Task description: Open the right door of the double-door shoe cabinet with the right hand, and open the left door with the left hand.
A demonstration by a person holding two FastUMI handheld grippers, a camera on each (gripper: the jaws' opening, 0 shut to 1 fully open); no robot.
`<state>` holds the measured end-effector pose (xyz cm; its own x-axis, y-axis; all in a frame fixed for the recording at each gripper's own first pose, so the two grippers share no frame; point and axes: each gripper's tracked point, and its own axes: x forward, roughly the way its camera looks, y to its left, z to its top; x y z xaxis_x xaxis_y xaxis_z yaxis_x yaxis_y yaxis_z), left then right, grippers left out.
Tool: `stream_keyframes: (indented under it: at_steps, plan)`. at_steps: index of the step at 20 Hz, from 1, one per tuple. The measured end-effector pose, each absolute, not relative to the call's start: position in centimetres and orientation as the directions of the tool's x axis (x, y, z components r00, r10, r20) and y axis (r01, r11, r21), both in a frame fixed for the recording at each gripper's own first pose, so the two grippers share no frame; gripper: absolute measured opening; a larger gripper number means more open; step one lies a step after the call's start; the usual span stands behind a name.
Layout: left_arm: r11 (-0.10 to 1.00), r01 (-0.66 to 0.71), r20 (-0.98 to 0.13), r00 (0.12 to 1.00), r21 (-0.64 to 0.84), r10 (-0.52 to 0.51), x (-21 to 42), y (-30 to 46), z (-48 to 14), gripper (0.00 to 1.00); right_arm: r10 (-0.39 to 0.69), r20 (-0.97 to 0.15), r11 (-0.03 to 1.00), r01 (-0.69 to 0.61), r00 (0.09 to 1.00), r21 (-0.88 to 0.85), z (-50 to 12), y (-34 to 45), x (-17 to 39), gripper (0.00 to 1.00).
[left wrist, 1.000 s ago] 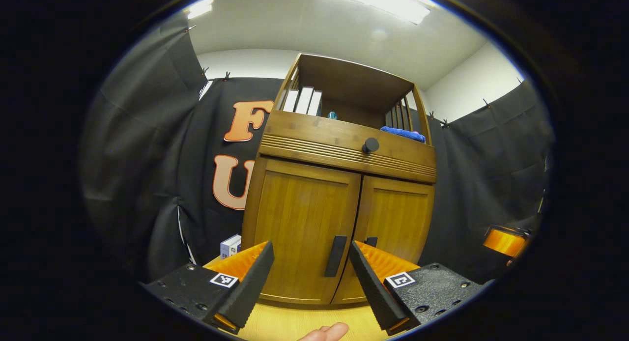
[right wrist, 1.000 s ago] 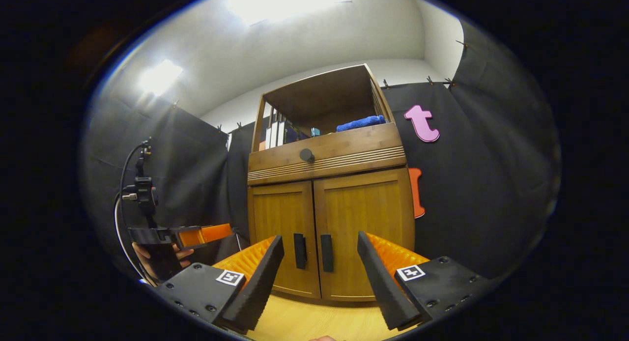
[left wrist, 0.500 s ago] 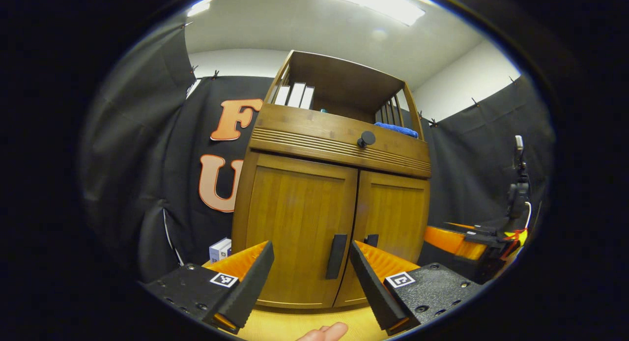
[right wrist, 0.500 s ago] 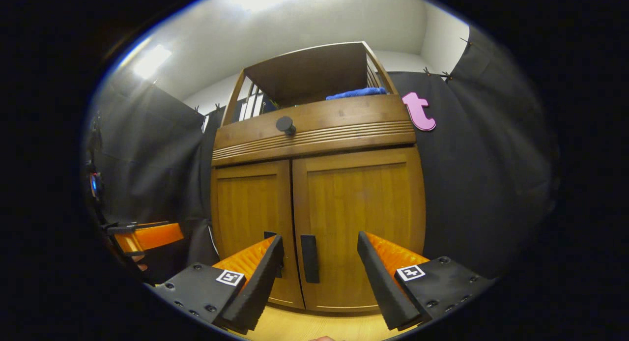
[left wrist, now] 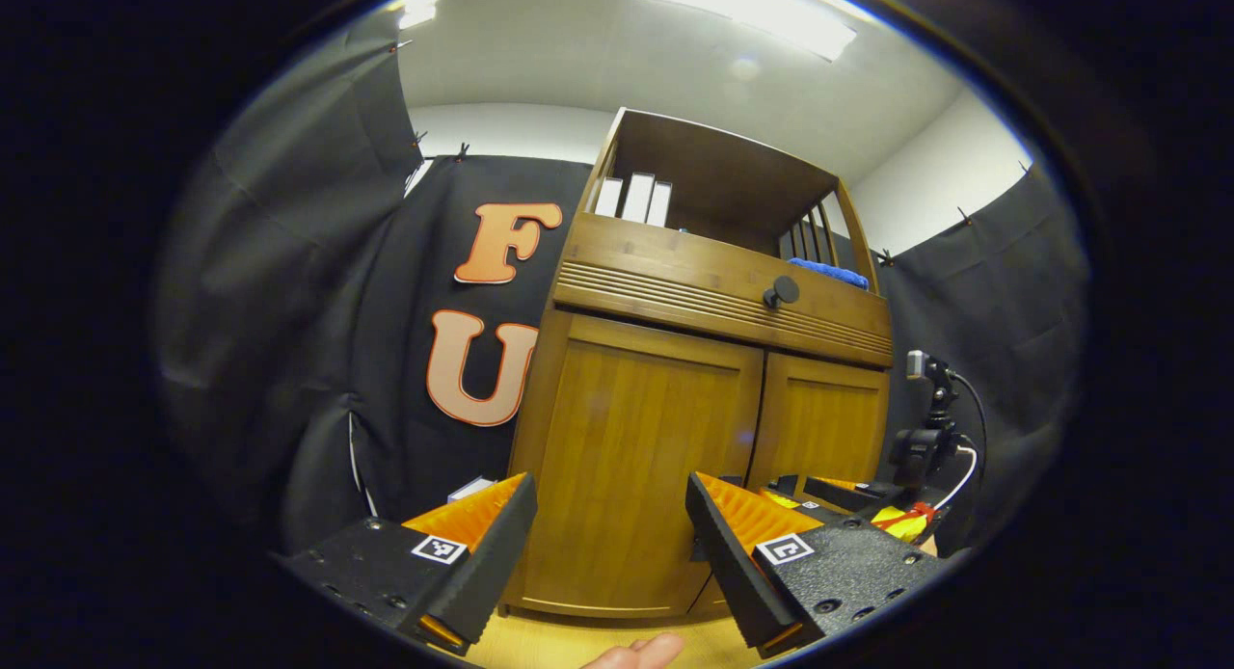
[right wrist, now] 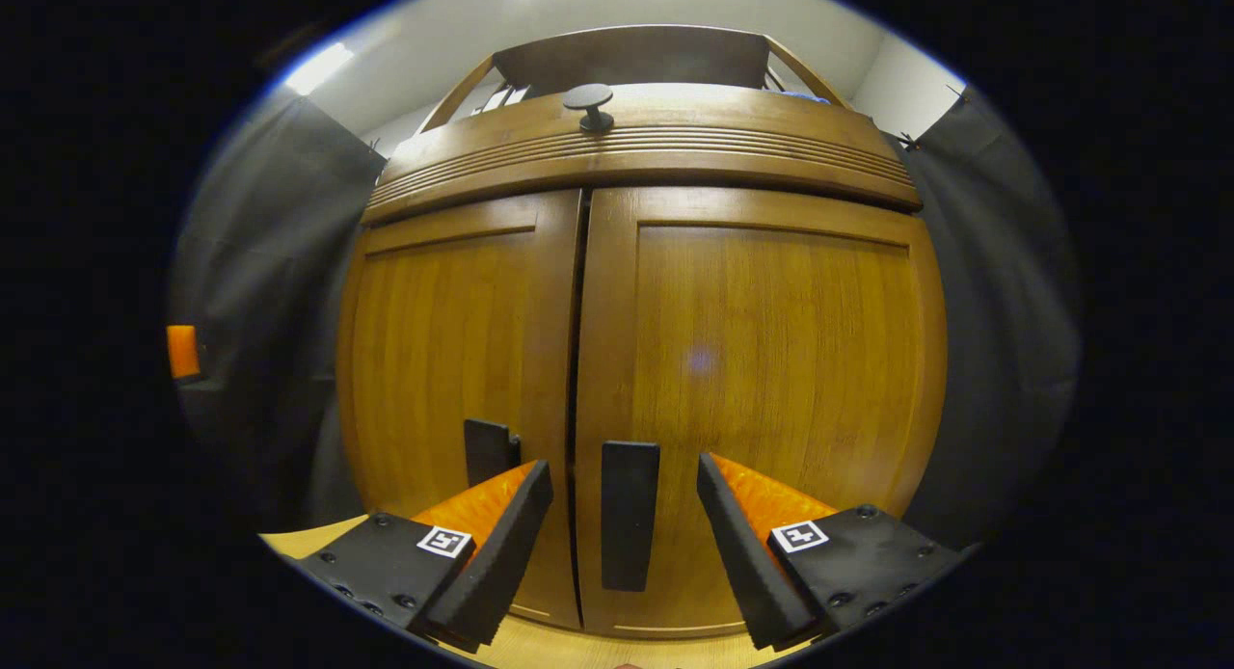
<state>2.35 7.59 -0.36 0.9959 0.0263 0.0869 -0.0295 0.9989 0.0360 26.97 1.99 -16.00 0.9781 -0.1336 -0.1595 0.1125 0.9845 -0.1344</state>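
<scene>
My open right gripper straddles the right handle; closing off-centre, it could slip off or catch the left handle

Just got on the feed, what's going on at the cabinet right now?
A person holds two grippers in front of the shoe cabinet; both doors are shut. The right gripper is close in, jaws open on either side of the right door's handle, not yet gripping. The left gripper hangs open before the left door, farther back.
</scene>
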Motion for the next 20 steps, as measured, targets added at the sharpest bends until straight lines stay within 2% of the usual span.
stream_keyframes:
  at_steps: [3, 4, 6, 7, 8, 11, 13, 16, 17, 20]
  plan:
    - [0.998, -0.035, 0.137, 0.990, 0.058, 0.026, 1.0, 7.4, 1.1, 0.90, -0.163, -0.175, 0.981, 0.140, 0.971, -0.136, -17.2, 1.0, 28.0, 0.97]
    - [0.997, -0.039, 0.153, 0.988, 0.072, 0.027, 0.7, 7.4, 1.4, 0.94, -0.181, -0.182, 0.978, 0.157, 0.967, -0.140, -17.9, 0.3, 28.3, 0.89]
    - [0.995, -0.048, 0.169, 0.985, 0.089, 0.032, 0.1, 7.3, 1.6, 0.90, -0.199, -0.171, 0.976, 0.179, 0.965, -0.126, -18.0, -0.3, 27.9, 0.84]
    - [0.996, -0.040, 0.162, 0.986, 0.084, 0.026, 0.0, 6.9, 1.4, 0.94, -0.196, -0.164, 0.977, 0.178, 0.967, -0.115, -18.0, -0.2, 27.9, 0.84]
    - [0.997, -0.022, 0.144, 0.989, 0.072, 0.011, -0.1, 6.4, 0.9, 0.90, -0.196, -0.157, 0.977, 0.178, 0.968, -0.121, -18.0, -0.3, 28.0, 0.83]
    - [0.999, 0.031, 0.113, 0.993, 0.043, -0.036, -0.4, 5.3, 0.2, 0.91, -0.189, -0.154, 0.975, 0.167, 0.970, -0.147, -18.2, 0.3, 28.0, 0.81]
    - [0.999, 0.028, 0.116, 0.993, 0.027, -0.031, -0.5, 5.8, 0.1, 0.97, -0.167, -0.155, 0.978, 0.144, 0.974, -0.150, -18.2, 1.1, 28.5, 0.65]
    - [1.000, 0.017, 0.117, 0.993, 0.018, -0.019, -0.2, 6.2, 0.0, 0.98, -0.150, -0.176, 0.985, 0.131, 0.973, -0.115, -18.4, 1.5, 28.5, 0.41]
    - [1.000, 0.012, 0.119, 0.993, 0.023, -0.015, -0.2, 6.3, -0.1, 0.94, -0.144, -0.182, 0.985, 0.123, 0.973, -0.120, -18.4, 1.5, 28.6, 0.46]
    - [1.000, -0.003, 0.124, 0.992, 0.029, -0.001, -0.1, 6.4, -0.2, 0.90, -0.123, -0.185, 0.988, 0.103, 0.975, -0.112, -18.6, 1.5, 28.3, 0.30]
